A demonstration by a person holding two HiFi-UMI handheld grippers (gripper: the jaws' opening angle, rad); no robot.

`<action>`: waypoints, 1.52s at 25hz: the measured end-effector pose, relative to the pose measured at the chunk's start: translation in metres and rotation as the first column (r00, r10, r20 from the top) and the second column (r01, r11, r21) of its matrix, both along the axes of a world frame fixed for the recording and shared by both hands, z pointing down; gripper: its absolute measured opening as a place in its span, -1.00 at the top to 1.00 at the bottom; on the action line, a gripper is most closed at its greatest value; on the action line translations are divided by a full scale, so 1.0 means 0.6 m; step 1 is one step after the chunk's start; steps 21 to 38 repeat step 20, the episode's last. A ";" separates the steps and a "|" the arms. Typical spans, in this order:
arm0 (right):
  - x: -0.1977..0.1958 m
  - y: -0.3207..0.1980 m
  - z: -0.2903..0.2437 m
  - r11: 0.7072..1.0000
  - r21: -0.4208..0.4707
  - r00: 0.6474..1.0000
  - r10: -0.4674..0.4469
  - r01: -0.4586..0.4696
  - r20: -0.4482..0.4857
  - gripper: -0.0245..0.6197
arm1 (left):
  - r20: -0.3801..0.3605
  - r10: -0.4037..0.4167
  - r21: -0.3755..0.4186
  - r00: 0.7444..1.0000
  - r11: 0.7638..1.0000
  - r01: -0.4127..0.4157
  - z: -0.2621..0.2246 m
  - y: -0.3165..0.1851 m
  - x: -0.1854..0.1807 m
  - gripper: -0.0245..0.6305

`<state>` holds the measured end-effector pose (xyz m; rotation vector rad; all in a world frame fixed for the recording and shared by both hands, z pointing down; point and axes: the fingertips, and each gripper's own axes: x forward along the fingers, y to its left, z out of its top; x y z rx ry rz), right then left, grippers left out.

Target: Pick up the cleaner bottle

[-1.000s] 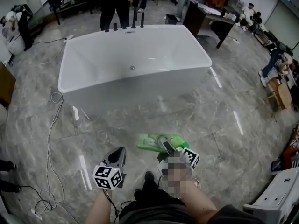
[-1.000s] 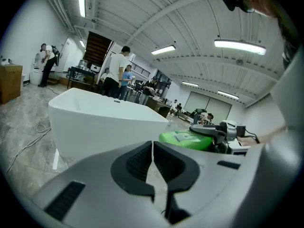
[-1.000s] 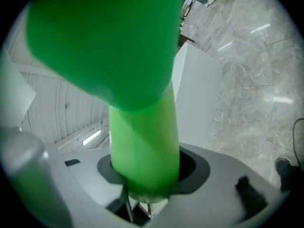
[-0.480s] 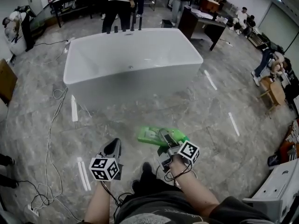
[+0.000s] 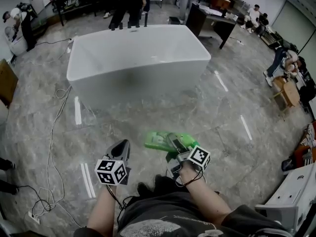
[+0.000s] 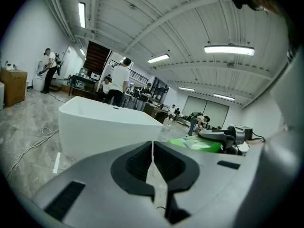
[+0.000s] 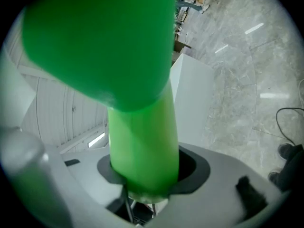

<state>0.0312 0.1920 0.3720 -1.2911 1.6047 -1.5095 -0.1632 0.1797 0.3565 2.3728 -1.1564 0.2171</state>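
**Green bottle off the floor, held in the right-hand tool**

Grey marble floor (image 5: pixel 237 98) runs across a wide workshop. A white bathtub (image 5: pixel 138 58) stands ahead of the person, with people (image 5: pixel 126 4) busy at the far end and loose cables (image 5: pixel 54 147) trailing to one side.

The cleaner bottle (image 5: pixel 165 141) is up in the air in front of the person's waist. It lies roughly level and points toward the tub. The right gripper (image 5: pixel 174 147) clamps its jaws on the bottle's narrow end, probably because that part fits between the pads, so the wide body juts out ahead.

The left gripper (image 5: pixel 122 149) carries nothing, its jaws pressed together. It seems to ride along as a spare.

Both forearms reach forward side by side, apart, tools tipped slightly downward.
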 end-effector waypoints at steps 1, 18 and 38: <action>0.003 0.006 0.003 1.000 0.000 1.000 -0.005 0.005 0.003 0.33 | 0.003 0.002 0.001 1.000 1.000 -0.002 0.001 0.008 0.007 0.86; 0.000 0.006 -0.023 0.997 0.020 0.997 -0.081 0.081 0.003 0.33 | 0.015 0.006 0.026 1.000 1.000 -0.006 -0.037 0.015 0.035 0.86; -0.008 -0.004 -0.027 0.997 0.022 0.997 -0.080 0.080 0.007 0.33 | 0.013 0.010 0.024 1.000 1.000 -0.010 -0.038 0.006 0.030 0.86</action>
